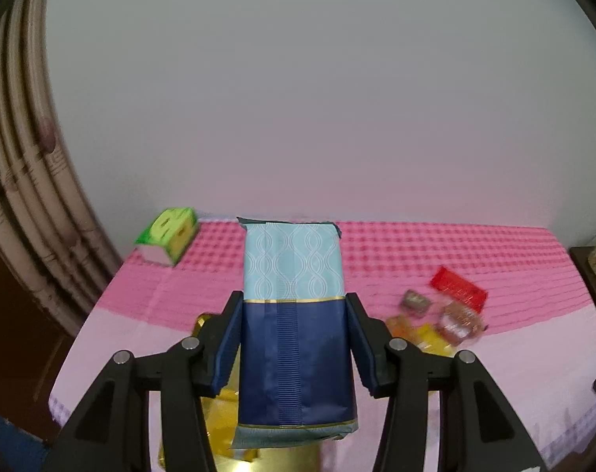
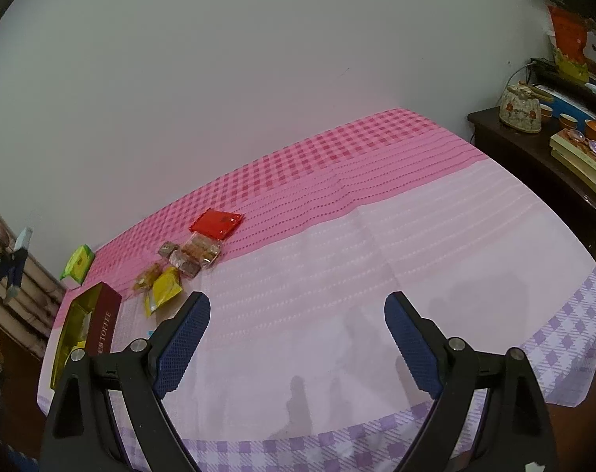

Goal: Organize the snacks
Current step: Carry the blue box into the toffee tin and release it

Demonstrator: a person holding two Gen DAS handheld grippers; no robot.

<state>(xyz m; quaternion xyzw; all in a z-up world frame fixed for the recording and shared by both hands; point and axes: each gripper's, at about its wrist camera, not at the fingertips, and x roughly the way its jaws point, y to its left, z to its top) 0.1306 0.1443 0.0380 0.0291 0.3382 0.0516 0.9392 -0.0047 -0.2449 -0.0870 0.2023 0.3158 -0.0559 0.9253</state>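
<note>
A blue snack packet, light blue at the top and dark blue below with a thin gold line between, is held up in the air by the left gripper. It is squeezed on both sides by the blue pads, and it stands upright between them. Under it an open toffee box with a shiny gold inside is seen, lying near the left edge of the table. In the right wrist view the same packet and gripper are seen small at the far left, above that edge.

The right gripper is held wide apart with nothing between its fingers, over the pale part of the tablecloth.

A small heap of snacks is laid out farther back on the cloth: a red packet, a clear pack of biscuits, a yellow sachet and a few little wrapped sweets. They lie close together, some touching. A green pack is set by the wall, at the far left corner.

The cloth is pink checked at the back, pale pink in the middle and purple checked at the front edge. A dark side cabinet with a flowered teapot is seen on the right.
</note>
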